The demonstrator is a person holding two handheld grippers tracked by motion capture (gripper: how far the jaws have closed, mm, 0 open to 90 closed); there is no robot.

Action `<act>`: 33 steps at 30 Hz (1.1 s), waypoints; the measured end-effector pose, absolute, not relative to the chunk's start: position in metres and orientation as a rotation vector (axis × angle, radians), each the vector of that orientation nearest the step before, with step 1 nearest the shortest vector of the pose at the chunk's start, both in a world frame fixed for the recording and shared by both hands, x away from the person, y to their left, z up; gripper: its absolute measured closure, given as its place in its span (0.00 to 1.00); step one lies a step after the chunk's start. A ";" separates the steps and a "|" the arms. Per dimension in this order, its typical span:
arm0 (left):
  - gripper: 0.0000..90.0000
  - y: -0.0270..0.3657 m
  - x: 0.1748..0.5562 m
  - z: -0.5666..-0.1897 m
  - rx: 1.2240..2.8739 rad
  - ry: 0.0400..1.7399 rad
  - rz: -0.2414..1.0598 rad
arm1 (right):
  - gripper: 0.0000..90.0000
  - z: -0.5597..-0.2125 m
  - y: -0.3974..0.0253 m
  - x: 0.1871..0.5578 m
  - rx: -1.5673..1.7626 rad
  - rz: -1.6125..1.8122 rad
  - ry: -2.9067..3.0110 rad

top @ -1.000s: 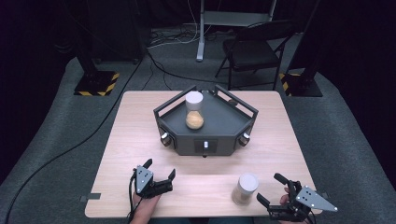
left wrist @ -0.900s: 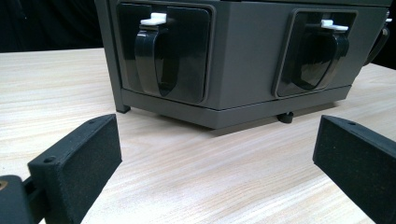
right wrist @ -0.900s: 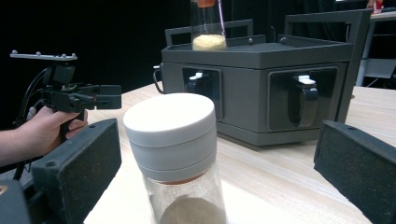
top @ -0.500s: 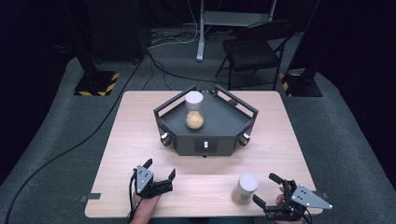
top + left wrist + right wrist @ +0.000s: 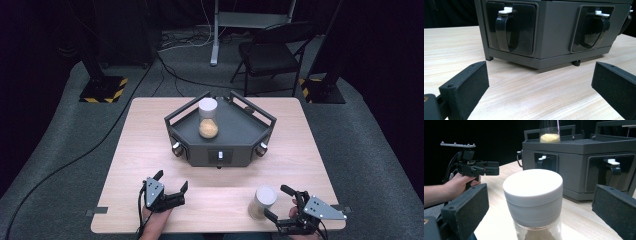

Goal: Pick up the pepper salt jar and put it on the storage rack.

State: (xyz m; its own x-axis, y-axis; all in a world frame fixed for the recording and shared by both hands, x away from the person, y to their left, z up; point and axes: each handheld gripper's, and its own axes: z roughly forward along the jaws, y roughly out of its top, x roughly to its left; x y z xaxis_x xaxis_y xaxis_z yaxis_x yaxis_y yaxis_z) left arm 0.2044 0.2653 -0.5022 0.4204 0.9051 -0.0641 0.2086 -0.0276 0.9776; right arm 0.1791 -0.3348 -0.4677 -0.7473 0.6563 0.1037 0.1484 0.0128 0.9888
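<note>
Your right claw [image 5: 276,204] is spread wide around the white-lidded jar [image 5: 263,201] near the desk's [image 5: 150,130] front edge, touching nothing. Your left claw [image 5: 171,183] is spread too, empty, facing the grey hexagonal box [image 5: 235,145] carrying a second jar [image 5: 208,118].

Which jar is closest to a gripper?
The white-lidded jar on the table, right in front of the right gripper. The other jar stands far off on the grey box.
</note>
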 end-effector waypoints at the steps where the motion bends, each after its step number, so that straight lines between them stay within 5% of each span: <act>1: 0.01 0.265 0.204 -0.502 1.522 1.028 0.756 | 0.00 -0.468 -0.334 0.180 0.822 1.786 1.911; 33: 0.01 0.266 0.205 -0.502 1.523 1.023 0.753 | 0.06 -0.465 -0.312 0.199 0.808 1.794 1.980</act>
State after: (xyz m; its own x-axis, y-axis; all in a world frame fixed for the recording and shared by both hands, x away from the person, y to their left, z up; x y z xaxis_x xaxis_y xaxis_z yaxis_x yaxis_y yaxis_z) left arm 0.2048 0.2658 -0.5025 0.4252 0.9028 -0.0645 0.2073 -0.0277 0.9779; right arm 0.1991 -0.3120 -0.4654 -0.7768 0.6188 0.1170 0.1774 0.0367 0.9835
